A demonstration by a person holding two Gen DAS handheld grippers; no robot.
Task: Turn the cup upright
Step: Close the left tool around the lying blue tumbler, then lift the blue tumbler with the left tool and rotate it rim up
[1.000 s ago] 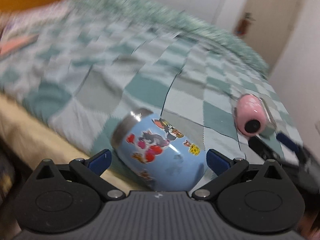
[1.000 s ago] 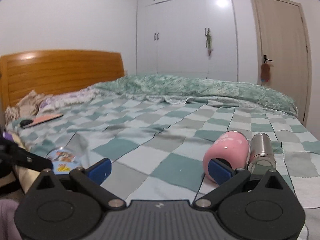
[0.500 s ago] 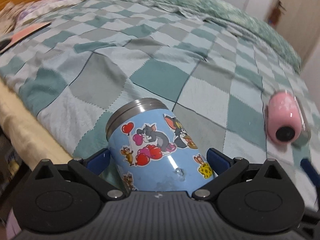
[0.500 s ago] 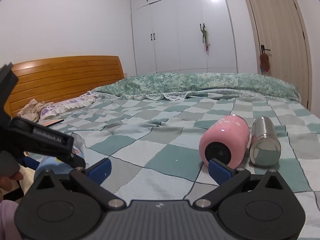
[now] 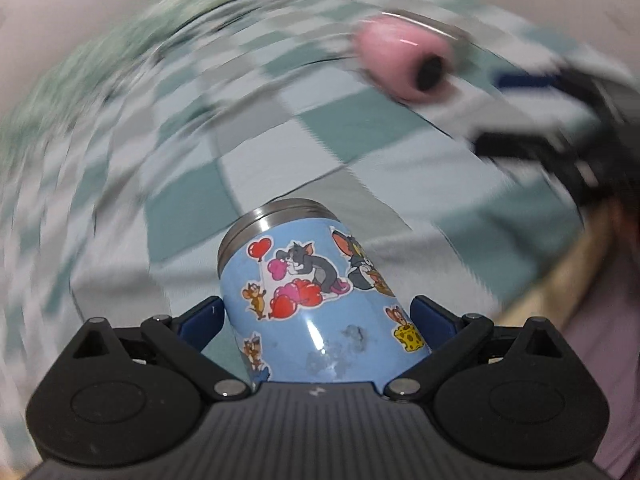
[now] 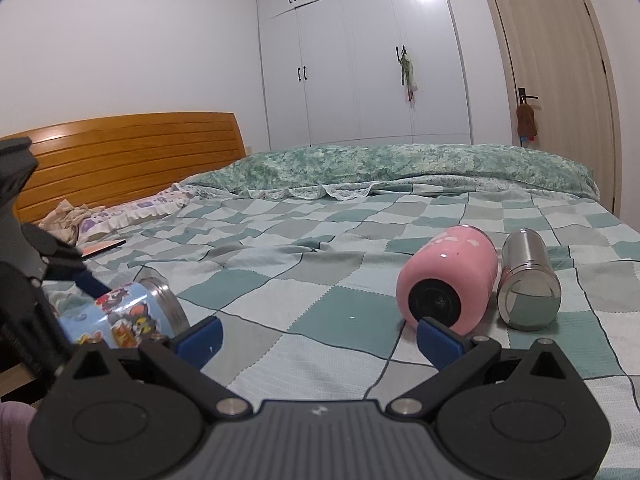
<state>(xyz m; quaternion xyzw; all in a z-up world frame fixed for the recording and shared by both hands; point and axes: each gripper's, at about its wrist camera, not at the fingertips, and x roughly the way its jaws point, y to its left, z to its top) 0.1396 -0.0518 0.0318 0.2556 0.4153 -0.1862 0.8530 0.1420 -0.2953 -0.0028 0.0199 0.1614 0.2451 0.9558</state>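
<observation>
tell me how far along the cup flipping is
Done: the left gripper is shut on the blue cartoon cup. In hand: that cup is tilted, steel rim pointing away, with the background blurred by motion. Left: standing it upright on the bed, then the pink cup and steel cup, both on their sides. The right gripper is open and empty.

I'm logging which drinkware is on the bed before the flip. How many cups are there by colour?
Blue cartoon-sticker cup: 1, between the left gripper's fingers
Pink cup: 1, lying on its side
Bare steel cup: 1, lying beside the pink one
Total: 3
</observation>
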